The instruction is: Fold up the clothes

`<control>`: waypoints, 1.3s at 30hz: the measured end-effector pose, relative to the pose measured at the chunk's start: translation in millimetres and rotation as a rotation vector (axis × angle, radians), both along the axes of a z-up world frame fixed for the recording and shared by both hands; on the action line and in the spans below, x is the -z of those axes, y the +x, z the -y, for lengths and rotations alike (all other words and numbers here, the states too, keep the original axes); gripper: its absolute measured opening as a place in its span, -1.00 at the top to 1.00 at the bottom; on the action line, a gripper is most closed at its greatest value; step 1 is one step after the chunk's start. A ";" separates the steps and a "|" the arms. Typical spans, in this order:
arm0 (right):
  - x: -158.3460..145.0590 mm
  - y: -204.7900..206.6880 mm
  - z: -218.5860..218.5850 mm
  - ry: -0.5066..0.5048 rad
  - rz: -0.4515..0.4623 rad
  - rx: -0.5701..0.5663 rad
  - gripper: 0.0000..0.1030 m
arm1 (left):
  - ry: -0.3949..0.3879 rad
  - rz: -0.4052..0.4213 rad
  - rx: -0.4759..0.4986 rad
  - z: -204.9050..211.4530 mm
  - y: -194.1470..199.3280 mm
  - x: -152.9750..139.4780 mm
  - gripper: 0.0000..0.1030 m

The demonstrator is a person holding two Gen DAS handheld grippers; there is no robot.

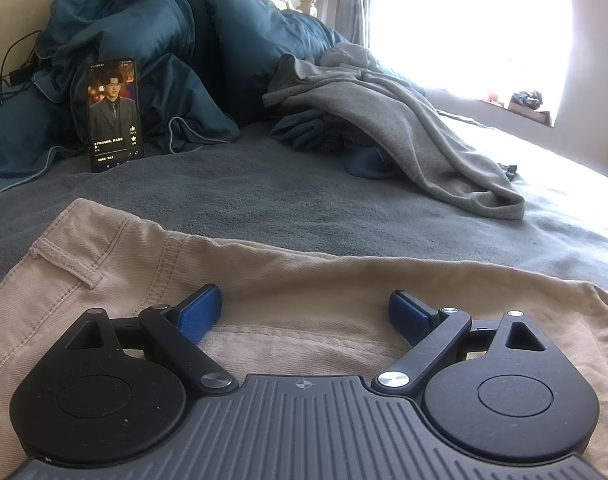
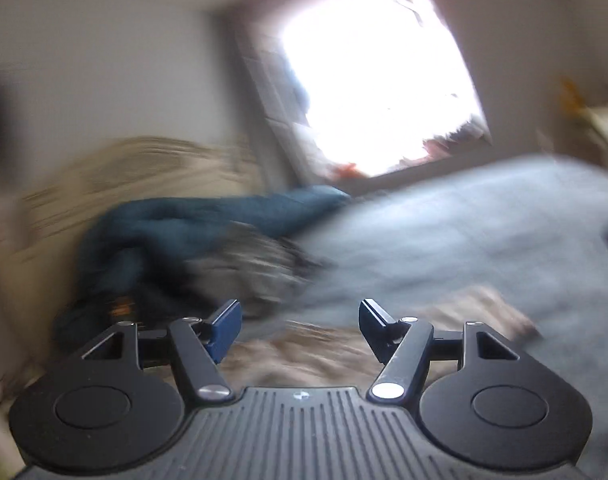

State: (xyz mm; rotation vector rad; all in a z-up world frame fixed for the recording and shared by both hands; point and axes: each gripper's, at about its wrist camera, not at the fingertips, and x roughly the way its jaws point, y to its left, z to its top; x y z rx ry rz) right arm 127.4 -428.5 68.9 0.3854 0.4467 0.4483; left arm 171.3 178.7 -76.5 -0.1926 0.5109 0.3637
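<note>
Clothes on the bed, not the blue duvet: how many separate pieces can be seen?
3: beige trousers nearest, under the left claw; a grey garment further back, right; a dark blue piece partly under it. More may be hidden.

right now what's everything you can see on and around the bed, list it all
trousers: one, beige, laid flat on the near part of the bed
garment: one, grey, crumpled toward the far right
duvet: one, teal, heaped against the headboard
phone: one, black, screen lit, propped upright against the duvet
cables: a few, black, far left
bed cover: one, grey-blue
window: one, bright, far right
left gripper: open, over the trousers
right gripper: open, nothing between its fingers, view blurred
</note>
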 end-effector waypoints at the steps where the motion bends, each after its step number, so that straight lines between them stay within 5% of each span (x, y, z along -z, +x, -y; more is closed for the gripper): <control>1: 18.0 32.7 8.7 0.006 -0.083 0.068 -0.28 | -0.001 0.000 0.000 -0.1 0.0 0.0 -0.79; 6: 103.4 158.7 35.3 -0.038 -0.388 0.347 -0.07 | -0.001 0.001 0.001 -0.6 0.4 0.1 -0.80; 10: 127.7 185.7 37.5 -0.019 -0.358 0.440 -0.01 | 0.006 -0.003 0.000 0.7 1.0 0.4 -0.80; 11: 129.2 189.0 37.8 -0.002 -0.344 0.447 0.22 | 0.007 -0.004 0.000 1.0 0.9 0.5 -0.81; 12: 126.2 187.3 37.1 0.003 -0.320 0.450 0.70 | 0.009 -0.004 0.000 1.2 0.8 0.5 -0.81; 13: 121.6 183.9 36.2 0.004 -0.292 0.451 0.86 | 0.009 -0.004 0.000 1.0 0.8 0.4 -0.81; 19: 102.5 156.5 50.6 0.021 -0.161 0.518 0.87 | 0.008 -0.002 -0.001 0.8 1.1 0.4 -0.81; 24: 149.2 165.0 67.8 0.013 -0.272 0.542 0.85 | 0.006 -0.003 0.001 0.5 1.6 0.3 -0.82; 30: 142.3 160.6 86.7 0.085 -0.295 0.573 0.49 | 0.004 0.000 0.002 -0.4 1.0 0.1 -0.82; 32: 130.6 153.4 93.5 0.046 -0.274 0.659 0.44 | 0.004 -0.001 0.002 -0.3 1.4 0.0 -0.82; 39: 99.4 171.6 38.8 -0.171 -0.163 0.402 0.39 | 0.010 -0.003 0.000 1.2 1.5 0.5 -0.83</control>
